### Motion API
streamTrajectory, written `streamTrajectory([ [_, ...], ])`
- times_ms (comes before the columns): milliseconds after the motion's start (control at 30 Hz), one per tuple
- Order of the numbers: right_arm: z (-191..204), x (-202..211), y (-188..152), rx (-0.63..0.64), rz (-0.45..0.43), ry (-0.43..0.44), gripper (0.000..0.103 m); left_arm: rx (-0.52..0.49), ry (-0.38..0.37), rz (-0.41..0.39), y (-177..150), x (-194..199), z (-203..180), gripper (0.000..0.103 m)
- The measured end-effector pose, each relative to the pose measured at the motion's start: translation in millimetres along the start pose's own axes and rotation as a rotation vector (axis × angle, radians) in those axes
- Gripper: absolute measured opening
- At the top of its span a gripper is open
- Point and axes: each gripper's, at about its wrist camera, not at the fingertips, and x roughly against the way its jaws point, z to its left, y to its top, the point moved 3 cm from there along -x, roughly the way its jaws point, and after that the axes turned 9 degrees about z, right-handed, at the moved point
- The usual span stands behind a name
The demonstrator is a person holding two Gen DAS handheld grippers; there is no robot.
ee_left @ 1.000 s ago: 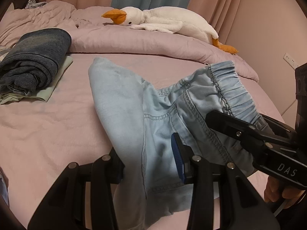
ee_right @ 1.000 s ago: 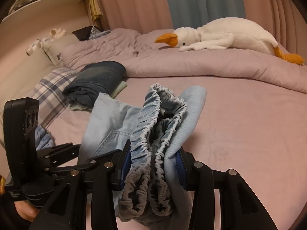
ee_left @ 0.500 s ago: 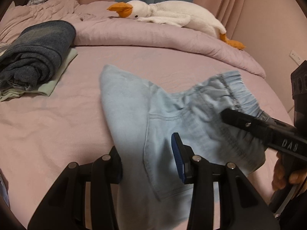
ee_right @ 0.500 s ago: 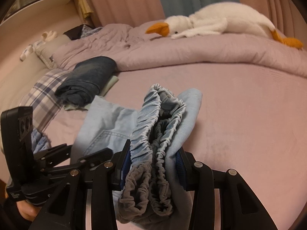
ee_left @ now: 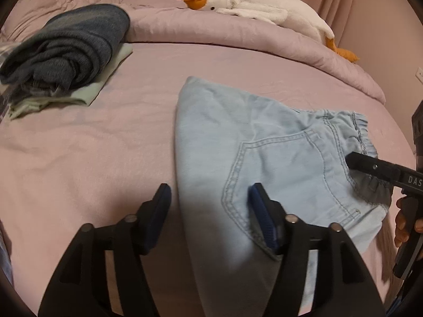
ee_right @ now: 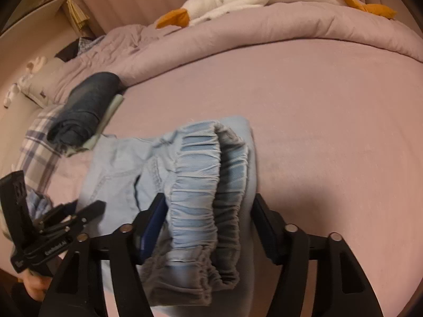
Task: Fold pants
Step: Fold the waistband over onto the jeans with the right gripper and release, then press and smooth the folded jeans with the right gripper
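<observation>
Light blue pants [ee_left: 264, 142] lie folded on the pink bed sheet [ee_left: 92, 145], back pocket up and elastic waistband [ee_right: 208, 174] at the right end. My left gripper [ee_left: 210, 214] straddles the folded edge near the pocket. Its jaws are opening, and the left pad [ee_left: 158, 211] stands clear of the cloth. My right gripper [ee_right: 208, 219] has the bunched waistband between its fingers; its jaws are opening too, and the pads no longer squeeze the cloth. Each gripper shows in the other's view: the right gripper [ee_left: 354, 159] at the waistband, the left gripper [ee_right: 90, 206] at lower left.
A folded dark denim garment [ee_left: 66, 45] rests on a pale green one [ee_left: 87, 95] at the far left. A white goose plush [ee_left: 251, 2] lies on the rolled pink duvet [ee_left: 238, 34] at the back. A plaid pillow [ee_right: 39, 142] is on the left, a wall on the right.
Both grippers came down and the pants, held hanging before, now lie flat on the sheet. Both pairs of jaws have widened and loosened off the cloth.
</observation>
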Motion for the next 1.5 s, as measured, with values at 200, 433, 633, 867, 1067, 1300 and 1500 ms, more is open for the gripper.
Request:
streamTrajectory([
  [200, 2, 8, -2, 0.024, 0.01, -0.053, 0.068, 0.027, 0.024, -0.008, -11, 14, 6, 0.072],
  [433, 54, 56, 0, 0.285, -0.2, -0.28, 0.068, 0.037, -0.012, -0.059, -31, 47, 0, 0.049],
  [633, 61, 14, 6, 0.338, -0.058, -0.223, 0.036, -0.035, -0.02, -0.02, -46, 40, -17, 0.035],
  [867, 54, -5, 9, 0.335, 0.06, -0.258, 0.034, 0.013, -0.078, -0.016, -65, 34, -10, 0.039],
  [1067, 109, -4, 31, 0.403, 0.056, -0.049, 0.034, 0.029, -0.105, -0.008, -66, 34, -9, 0.039],
  [1300, 146, -87, 59, 0.392, 0.166, -0.054, 0.034, 0.045, -0.125, -0.003, -67, 35, -5, 0.04],
  [1500, 138, -65, 50, 0.352, 0.126, -0.051, 0.034, 0.04, -0.123, -0.004, -69, 36, -7, 0.04],
])
